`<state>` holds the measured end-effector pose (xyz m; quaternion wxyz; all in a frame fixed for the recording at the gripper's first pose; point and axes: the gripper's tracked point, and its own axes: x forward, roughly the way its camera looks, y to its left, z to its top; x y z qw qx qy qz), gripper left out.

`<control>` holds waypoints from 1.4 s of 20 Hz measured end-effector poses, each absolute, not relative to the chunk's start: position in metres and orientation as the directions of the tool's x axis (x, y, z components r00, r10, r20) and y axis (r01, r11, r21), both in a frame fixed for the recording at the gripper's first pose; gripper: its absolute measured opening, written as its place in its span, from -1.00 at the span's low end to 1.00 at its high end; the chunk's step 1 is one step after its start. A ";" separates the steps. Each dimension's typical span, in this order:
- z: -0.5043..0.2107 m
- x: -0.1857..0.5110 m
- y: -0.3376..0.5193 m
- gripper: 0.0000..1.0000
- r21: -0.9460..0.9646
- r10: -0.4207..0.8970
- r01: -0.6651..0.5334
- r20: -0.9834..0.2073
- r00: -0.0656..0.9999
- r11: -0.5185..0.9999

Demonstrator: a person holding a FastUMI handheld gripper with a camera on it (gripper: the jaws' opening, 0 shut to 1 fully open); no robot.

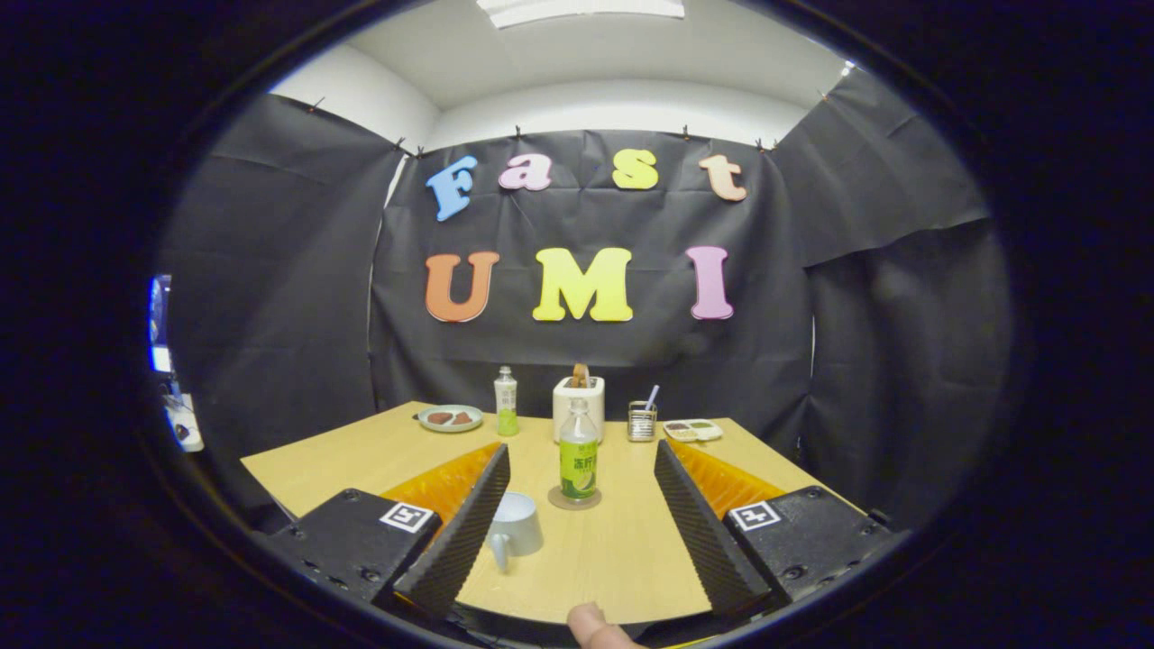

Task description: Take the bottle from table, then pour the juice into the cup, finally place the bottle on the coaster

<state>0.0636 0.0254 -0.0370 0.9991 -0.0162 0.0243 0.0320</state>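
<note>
Between the wide tool fingers, bottle on coaster; finger half-hides cup.

Wooden table — cup, coaster, plate, tray on it.

claw spread wide; cup crowds left finger; bottle ahead.

Camera on gripper, low over table, facing booth wall
</note>
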 end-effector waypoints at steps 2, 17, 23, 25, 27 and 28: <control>-0.040 0.056 0.014 1.00 0.005 0.001 0.000 -0.095 0.996 1.000; -0.024 0.036 0.032 1.00 -0.022 -0.021 0.019 -0.102 0.995 1.000; -0.002 0.017 0.047 1.00 -0.051 0.026 -0.026 -0.012 1.000 0.998; 0.001 0.012 0.047 1.00 -0.049 0.022 -0.022 -0.003 1.000 0.999; 0.002 0.009 0.047 1.00 -0.040 0.022 -0.023 -0.005 1.000 0.999; 0.002 0.007 0.047 1.00 -0.038 0.024 -0.024 -0.007 1.000 0.999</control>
